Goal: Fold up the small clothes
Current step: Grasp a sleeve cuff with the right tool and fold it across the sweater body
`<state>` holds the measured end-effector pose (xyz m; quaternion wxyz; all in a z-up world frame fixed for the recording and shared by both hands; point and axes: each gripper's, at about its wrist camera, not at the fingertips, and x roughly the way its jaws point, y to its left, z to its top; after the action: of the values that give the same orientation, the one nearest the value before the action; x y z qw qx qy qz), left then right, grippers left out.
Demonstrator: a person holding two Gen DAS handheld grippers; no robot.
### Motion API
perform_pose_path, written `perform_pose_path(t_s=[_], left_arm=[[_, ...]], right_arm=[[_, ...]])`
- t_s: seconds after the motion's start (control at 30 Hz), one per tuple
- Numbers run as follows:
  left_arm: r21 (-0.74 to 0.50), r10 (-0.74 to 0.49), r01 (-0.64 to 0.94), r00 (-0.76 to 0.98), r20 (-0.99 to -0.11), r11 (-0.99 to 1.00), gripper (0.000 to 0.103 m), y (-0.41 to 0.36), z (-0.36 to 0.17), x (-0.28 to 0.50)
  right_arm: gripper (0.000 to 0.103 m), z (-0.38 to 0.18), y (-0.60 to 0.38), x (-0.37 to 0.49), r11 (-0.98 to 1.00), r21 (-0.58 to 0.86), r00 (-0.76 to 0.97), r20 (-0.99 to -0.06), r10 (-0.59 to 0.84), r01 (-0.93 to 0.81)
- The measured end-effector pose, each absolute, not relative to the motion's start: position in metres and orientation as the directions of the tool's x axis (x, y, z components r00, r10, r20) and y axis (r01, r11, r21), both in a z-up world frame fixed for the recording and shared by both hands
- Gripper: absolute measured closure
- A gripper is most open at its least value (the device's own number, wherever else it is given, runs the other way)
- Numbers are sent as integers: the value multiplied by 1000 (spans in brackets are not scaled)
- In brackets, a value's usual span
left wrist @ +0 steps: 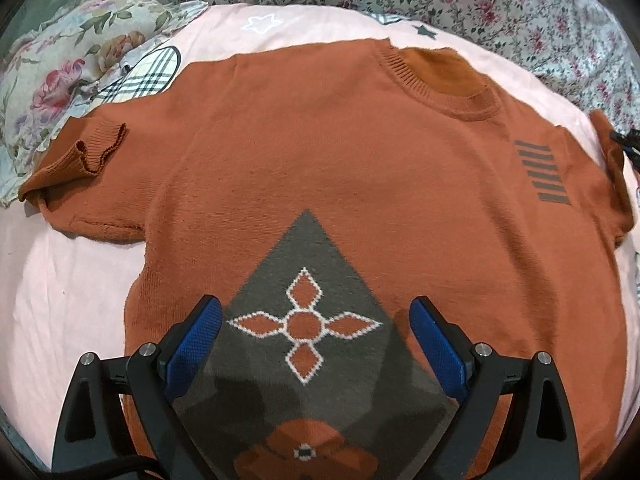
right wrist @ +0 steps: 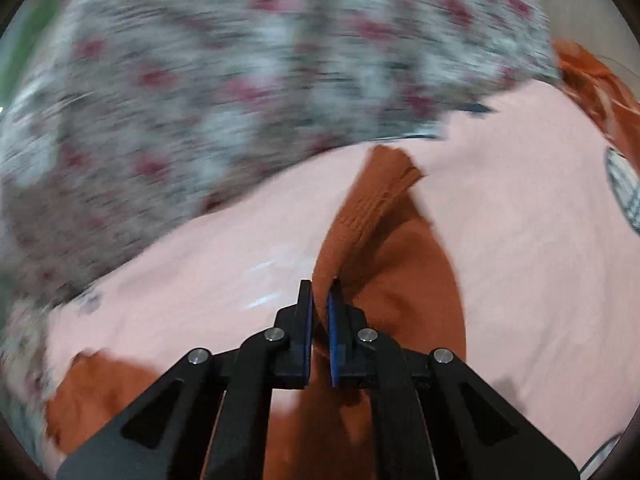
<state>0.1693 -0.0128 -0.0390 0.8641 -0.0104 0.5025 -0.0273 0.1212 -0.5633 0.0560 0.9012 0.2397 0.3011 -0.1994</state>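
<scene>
Left wrist: sweater lies flat, front up, mid-bed on the pink sheet. Left hand-held gripper gapes wide over the hem, holding nothing.

Right wrist, blurred: right hand-held gripper pinches the sleeve, lifted. Best carried inward across the chest, cuff kept taut. Free sheet all round; floral bedding crowds the far edge.

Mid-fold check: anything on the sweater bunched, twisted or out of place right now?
The orange sweater lies mostly flat on the pink sheet. Its left sleeve is doubled back, cuff crumpled open. The right gripper is shut on the other sleeve, lifted into a ridge. The left gripper hovers open. No damage visible.
</scene>
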Motion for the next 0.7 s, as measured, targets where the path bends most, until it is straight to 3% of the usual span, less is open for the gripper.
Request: perform_pose_path(t_s=[0.33, 0.57, 0.67, 0.7], left_arm=[[-174, -174, 48, 512, -841, 984, 8, 5, -21, 147], [-236, -218, 32, 519, -827, 971, 8, 28, -16, 139], [-277, -254, 32, 507, -824, 960, 7, 33, -18, 144], [-292, -270, 36, 499, -823, 956, 7, 32, -19, 147]], right_arm=[[95, 30, -344, 177, 904, 422, 774, -594, 220, 67], [95, -24, -230, 198, 893, 436, 638, -657, 403, -115], [90, -44, -212, 199, 881, 458, 574, -693, 437, -119], [83, -50, -211, 195, 876, 469, 559, -700, 445, -111]])
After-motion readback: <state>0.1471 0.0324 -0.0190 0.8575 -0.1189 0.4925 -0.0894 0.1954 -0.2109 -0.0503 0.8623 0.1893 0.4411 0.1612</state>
